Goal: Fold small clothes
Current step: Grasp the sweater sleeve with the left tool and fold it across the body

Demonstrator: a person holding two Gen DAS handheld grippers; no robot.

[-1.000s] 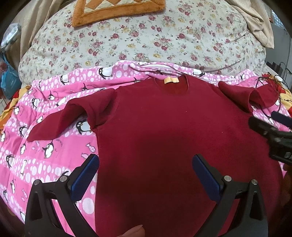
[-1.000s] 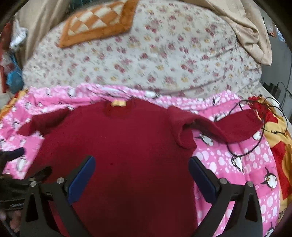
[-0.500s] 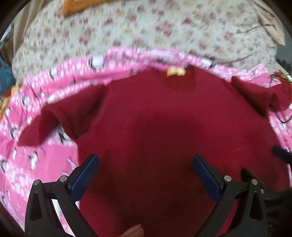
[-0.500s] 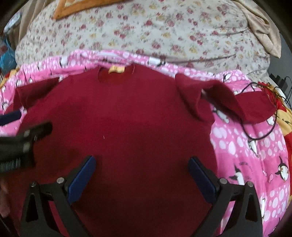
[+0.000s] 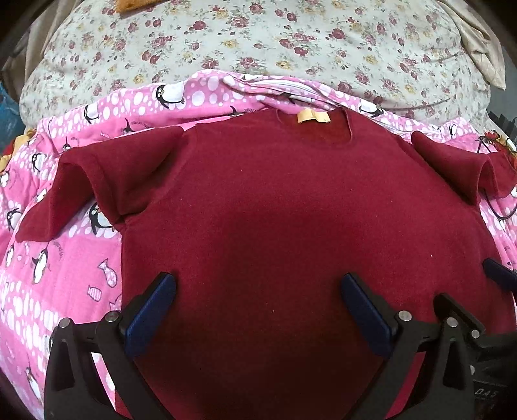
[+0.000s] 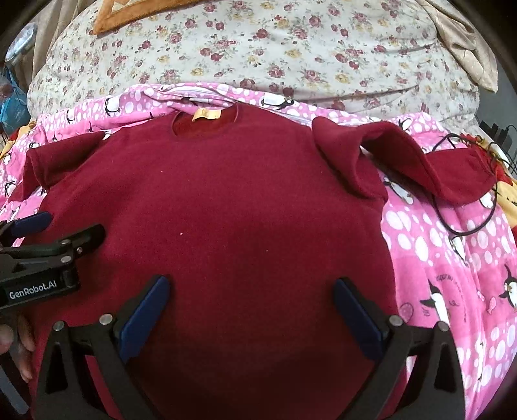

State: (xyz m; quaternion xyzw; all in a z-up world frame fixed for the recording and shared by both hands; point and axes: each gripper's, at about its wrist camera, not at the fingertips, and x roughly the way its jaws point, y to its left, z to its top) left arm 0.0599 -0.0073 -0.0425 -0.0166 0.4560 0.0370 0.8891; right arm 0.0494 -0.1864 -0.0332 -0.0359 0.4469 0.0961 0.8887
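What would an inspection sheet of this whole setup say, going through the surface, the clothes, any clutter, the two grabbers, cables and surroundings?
Surface: pink penguin blanket spread over a bed.
Job's things: dark red sweater laid flat, neck label at the far end, not yet folded; left sleeve and right sleeve rumpled, sticking outward.
Clutter: blue plastic bag at the left edge.
Grippers: left gripper and right gripper both open, above the sweater's lower body, holding nothing.
Cables: black cable looping over the blanket by the right sleeve.
Surroundings: floral quilt heaped behind, orange patchwork cushion on it, beige cloth far right.
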